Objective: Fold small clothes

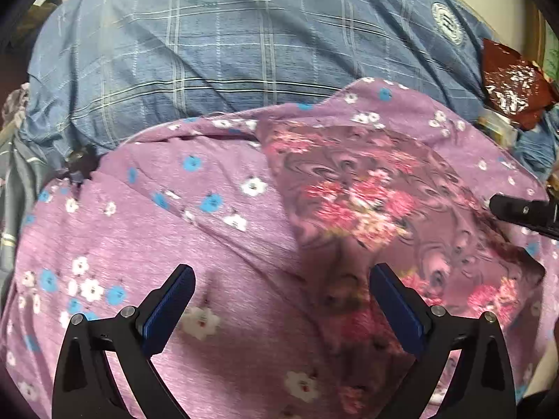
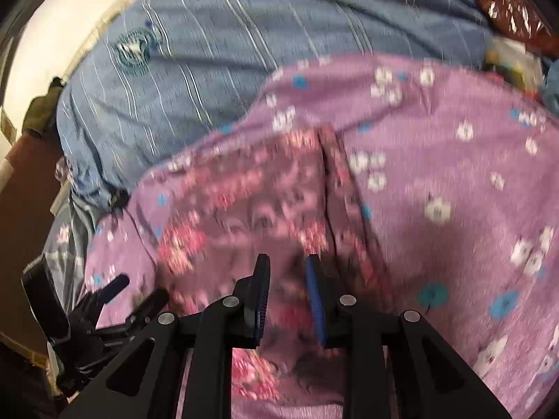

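- Purple floral garment (image 1: 139, 230) is spread flat on the blue plaid bedding (image 1: 209, 52); long axis cannot be told.
- A darker pink-flowered panel (image 1: 367, 192) is seen from centre toward 4 o'clock.
- Left gripper (image 1: 281, 289) is held wide open, nothing gripped.
- Right gripper (image 2: 288, 293) is narrowly parted over the panel; grip on fabric cannot be told.

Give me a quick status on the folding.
Left claw wide open over the purple cloth. Right claw part open over the darker flowered cloth, nothing gripped. Blue checked sheet underneath.
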The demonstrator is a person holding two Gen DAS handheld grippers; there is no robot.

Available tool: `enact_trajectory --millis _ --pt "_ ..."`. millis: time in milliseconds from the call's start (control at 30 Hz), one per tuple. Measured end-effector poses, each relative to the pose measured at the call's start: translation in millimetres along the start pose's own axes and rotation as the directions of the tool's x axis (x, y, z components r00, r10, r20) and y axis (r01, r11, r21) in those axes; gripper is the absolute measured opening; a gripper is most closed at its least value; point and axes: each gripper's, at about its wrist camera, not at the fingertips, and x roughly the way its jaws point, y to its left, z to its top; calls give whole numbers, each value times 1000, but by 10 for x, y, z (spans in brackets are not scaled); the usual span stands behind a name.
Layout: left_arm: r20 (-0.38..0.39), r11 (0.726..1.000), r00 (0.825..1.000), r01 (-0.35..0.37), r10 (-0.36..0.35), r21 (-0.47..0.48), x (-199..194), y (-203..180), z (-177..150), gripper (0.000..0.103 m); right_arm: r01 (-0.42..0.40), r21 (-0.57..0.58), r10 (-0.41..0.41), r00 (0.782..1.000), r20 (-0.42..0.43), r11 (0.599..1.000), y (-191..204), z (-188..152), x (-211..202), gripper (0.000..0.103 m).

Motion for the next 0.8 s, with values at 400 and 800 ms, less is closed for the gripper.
enact_trajectory --millis 400,800 --pt "31 996 997 -71 69 54 -77 -162 -53 101 -50 72 46 997 56 996 107 78 196 27" --pt "13 995 996 -89 88 47 33 -251 -48 102 -7 -34 9 999 50 999 230 -4 199 28"
